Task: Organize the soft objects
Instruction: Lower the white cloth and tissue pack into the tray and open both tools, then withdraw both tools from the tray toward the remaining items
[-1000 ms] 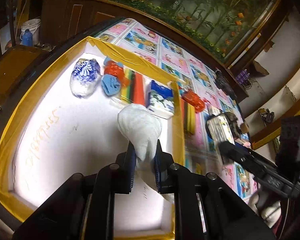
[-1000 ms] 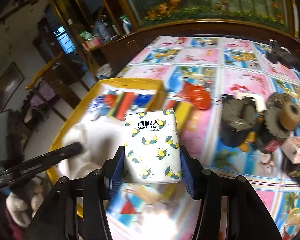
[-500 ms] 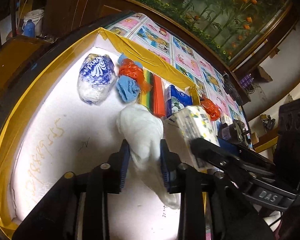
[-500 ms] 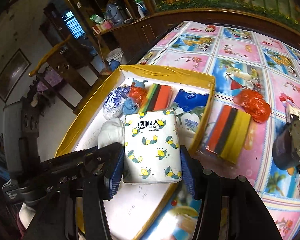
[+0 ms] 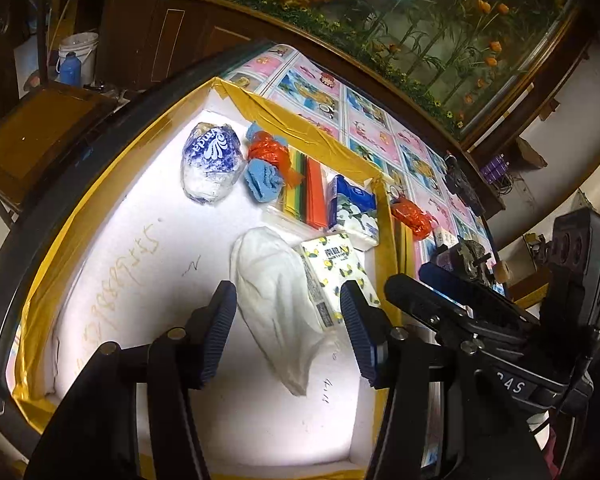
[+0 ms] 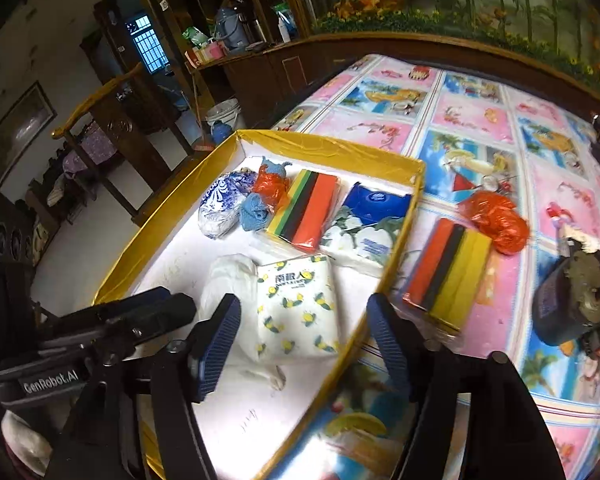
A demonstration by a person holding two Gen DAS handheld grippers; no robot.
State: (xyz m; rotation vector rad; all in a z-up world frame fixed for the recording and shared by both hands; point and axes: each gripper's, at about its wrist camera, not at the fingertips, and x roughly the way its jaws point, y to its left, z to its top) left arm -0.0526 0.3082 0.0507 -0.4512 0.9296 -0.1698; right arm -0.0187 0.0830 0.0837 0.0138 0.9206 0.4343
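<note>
A yellow-rimmed white box [image 5: 100, 184] [image 6: 320, 144] holds the soft things. A white cloth bundle [image 5: 276, 296] [image 6: 228, 280] lies on its floor with a lemon-print tissue pack [image 5: 336, 272] [image 6: 300, 308] beside it, touching. My left gripper [image 5: 288, 336] is open and empty, its jaws either side of the cloth. My right gripper [image 6: 304, 344] is open and empty, its jaws either side of the tissue pack. Further back in the box lie a blue-white bag [image 5: 212, 168], a blue cloth with an orange bag [image 5: 268, 168], a striped sponge pack [image 6: 304, 212] and a blue tissue pack [image 6: 368, 216].
Outside the box on the patterned tablecloth [image 6: 460, 112] lie a second striped sponge pack [image 6: 448, 272] and an orange bag [image 6: 496, 220]. Dark tape rolls and tools [image 6: 576, 292] sit at the right. A wooden cabinet and chair stand beyond the table's left edge.
Both grippers opened. The left let go of the white cloth and the right let go of the lemon-print tissue pack; both things now lie on the box floor.
</note>
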